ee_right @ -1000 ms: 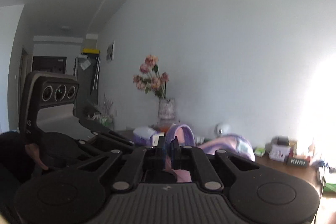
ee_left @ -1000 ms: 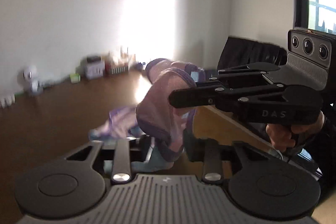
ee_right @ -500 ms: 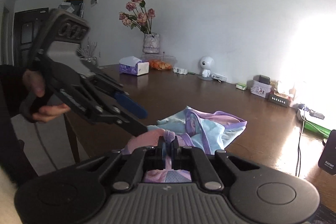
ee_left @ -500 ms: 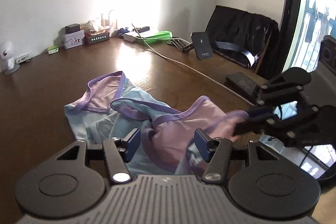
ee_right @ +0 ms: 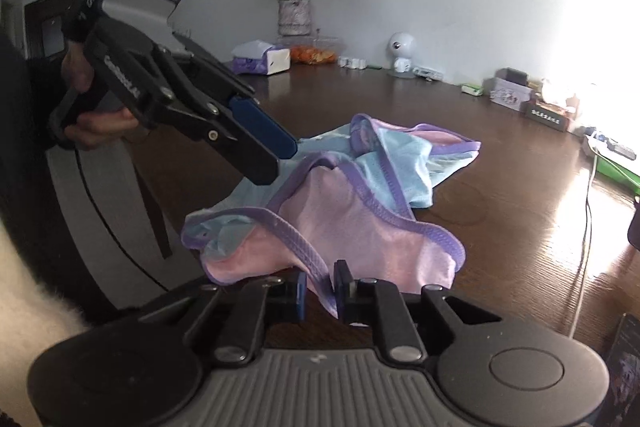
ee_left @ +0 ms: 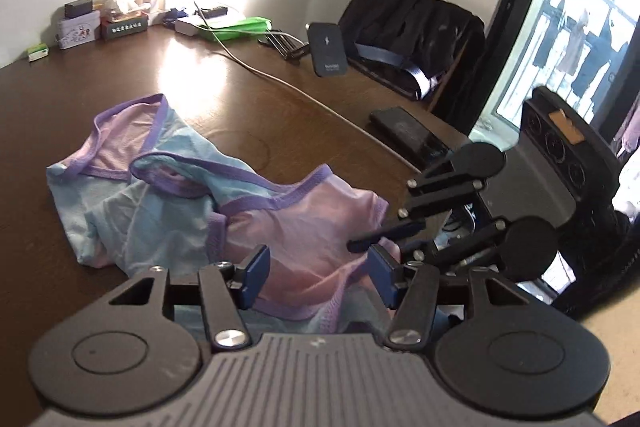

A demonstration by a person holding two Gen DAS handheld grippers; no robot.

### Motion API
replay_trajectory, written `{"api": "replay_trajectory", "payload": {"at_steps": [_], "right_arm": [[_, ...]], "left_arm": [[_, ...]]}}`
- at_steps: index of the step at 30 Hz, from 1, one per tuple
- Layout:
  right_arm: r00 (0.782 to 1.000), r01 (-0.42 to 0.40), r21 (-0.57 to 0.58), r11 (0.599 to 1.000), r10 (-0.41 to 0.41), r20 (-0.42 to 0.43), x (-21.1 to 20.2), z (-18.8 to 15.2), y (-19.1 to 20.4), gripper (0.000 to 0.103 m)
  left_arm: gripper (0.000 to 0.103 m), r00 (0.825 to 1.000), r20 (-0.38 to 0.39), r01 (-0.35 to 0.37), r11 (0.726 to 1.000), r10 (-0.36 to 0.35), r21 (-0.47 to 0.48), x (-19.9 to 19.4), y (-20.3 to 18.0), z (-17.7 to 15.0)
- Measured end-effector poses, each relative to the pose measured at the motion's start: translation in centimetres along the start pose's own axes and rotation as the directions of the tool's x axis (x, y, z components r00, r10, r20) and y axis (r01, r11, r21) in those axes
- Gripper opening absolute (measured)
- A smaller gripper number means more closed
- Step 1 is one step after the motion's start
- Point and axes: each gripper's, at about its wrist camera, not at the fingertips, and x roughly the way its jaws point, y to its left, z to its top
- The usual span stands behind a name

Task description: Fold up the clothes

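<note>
A pink and light-blue garment with purple trim (ee_left: 192,211) lies crumpled on the dark wooden table (ee_left: 240,115); it also shows in the right wrist view (ee_right: 360,219). My left gripper (ee_left: 318,267) is open, its blue pads astride the near pink part of the cloth. In the right wrist view the left gripper (ee_right: 276,151) hovers just above the garment's left side. My right gripper (ee_right: 320,289) has its jaws slightly apart, with the purple hem between the pads. In the left wrist view the right gripper (ee_left: 372,239) reaches the garment's right edge.
A white cable (ee_left: 320,103) runs across the table. A phone (ee_left: 412,137) and a black charger stand (ee_left: 329,49) are at the right, boxes (ee_left: 100,23) along the far wall. A vase of flowers (ee_right: 294,15), tissue box (ee_right: 262,61) and small camera (ee_right: 402,55) stand at the back.
The garment came down from mid-air onto the table. My left gripper opened and let go of it. My right gripper's jaws have parted slightly around the hem.
</note>
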Motion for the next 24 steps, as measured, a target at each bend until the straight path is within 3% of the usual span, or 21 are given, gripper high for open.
{"api": "replay_trajectory", "payload": {"at_steps": [1,3,5,8,9,11,13,15,16,19,21,23,24], "right_arm": [[1.0,0.001,-0.014,1.0,-0.001,0.004,0.2,0.1,0.2,0.011],[0.999,0.008,-0.016,1.0,-0.008,0.051,-0.4,0.2,0.3,0.007],[0.995,0.019,-0.007,1.0,-0.018,0.097,-1.0,0.4,0.2,0.006],[0.992,0.054,-0.016,0.998,-0.052,0.118,-1.7,0.5,0.5,0.005],[0.992,0.062,-0.012,0.998,-0.06,0.11,-1.6,0.4,0.6,0.006],[0.993,0.078,-0.002,0.997,-0.077,0.087,-1.2,0.1,0.7,0.01],[0.994,0.1,-0.008,0.995,-0.099,0.054,-0.2,-0.4,0.9,0.014],[0.991,0.129,-0.019,0.991,-0.128,0.047,0.4,-0.5,1.2,0.016],[0.989,0.143,-0.025,0.989,-0.142,0.049,0.7,-0.4,1.2,0.016],[0.985,0.157,-0.042,0.987,-0.154,0.072,1.0,0.2,1.2,0.027],[0.985,0.154,-0.079,0.985,-0.146,0.095,1.1,0.8,1.5,0.043],[0.981,0.169,-0.132,0.977,-0.153,0.121,1.4,1.4,1.9,0.054],[0.98,0.169,-0.145,0.975,-0.151,0.128,1.6,1.7,1.8,0.054]], "left_arm": [[0.053,1.0,-0.021,0.014,1.0,-0.014,0.009,0.5,-0.4,-0.2],[0.04,0.997,-0.069,0.036,0.999,-0.035,0.016,1.8,-1.2,-0.7],[0.006,0.995,-0.103,-0.008,1.0,0.01,0.026,2.9,-1.8,-1.0],[0.004,0.994,-0.051,-0.093,0.996,0.093,-0.004,1.8,-1.4,-1.1],[0.003,0.985,-0.02,-0.174,0.985,0.174,0.005,1.1,-1.7,-1.1],[0.003,0.94,0.049,-0.34,0.94,0.338,0.026,-0.4,-2.5,-1.0],[0.003,0.856,0.142,-0.509,0.858,0.497,0.07,-1.5,-4.1,-1.1],[0.002,0.761,0.227,-0.636,0.768,0.608,0.076,-2.5,-5.5,-1.1],[0.002,0.74,0.236,-0.657,0.751,0.63,0.055,-3.0,-5.6,-1.1],[0.002,0.711,0.24,-0.683,0.731,0.661,0.013,-4.1,-5.4,-1.2],[0.002,0.707,0.244,-0.682,0.731,0.664,-0.012,-5.0,-5.0,-1.1],[0.002,0.693,0.257,-0.693,0.721,0.674,-0.02,-5.8,-4.6,-1.1],[0.002,0.685,0.264,-0.7,0.714,0.679,-0.018,-6.1,-4.7,-1.1]]}}
